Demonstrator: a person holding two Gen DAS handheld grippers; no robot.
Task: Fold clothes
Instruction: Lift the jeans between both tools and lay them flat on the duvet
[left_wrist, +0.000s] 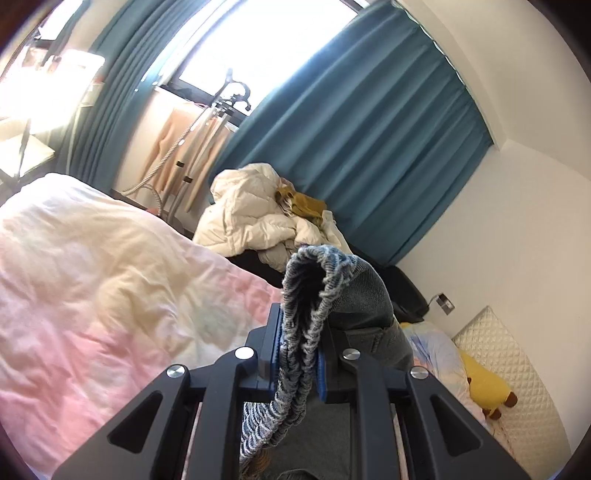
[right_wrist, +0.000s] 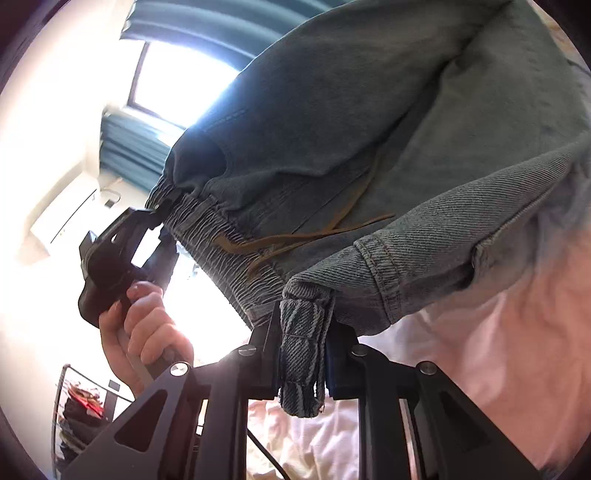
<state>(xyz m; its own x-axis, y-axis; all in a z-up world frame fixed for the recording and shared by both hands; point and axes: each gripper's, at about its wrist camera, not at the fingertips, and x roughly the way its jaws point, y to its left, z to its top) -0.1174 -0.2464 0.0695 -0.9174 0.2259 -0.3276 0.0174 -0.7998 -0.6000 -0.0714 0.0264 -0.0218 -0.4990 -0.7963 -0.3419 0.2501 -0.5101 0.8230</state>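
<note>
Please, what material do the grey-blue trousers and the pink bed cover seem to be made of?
The trousers: most likely washed denim, matte, with visible diagonal twill lines, double-stitched seams and a gathered elastic waistband. The bed cover: probably soft woven cotton or a similar cloth, matte and creased, faded from pink to cream; its weave is too blurred to be sure.

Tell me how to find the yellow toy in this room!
Start at the big teal curtain and follow the white wall down to the quilted headboard. The toy lies against it, beside a pastel pillow. It is the only bright yellow plush there, with small brown tips.
</note>
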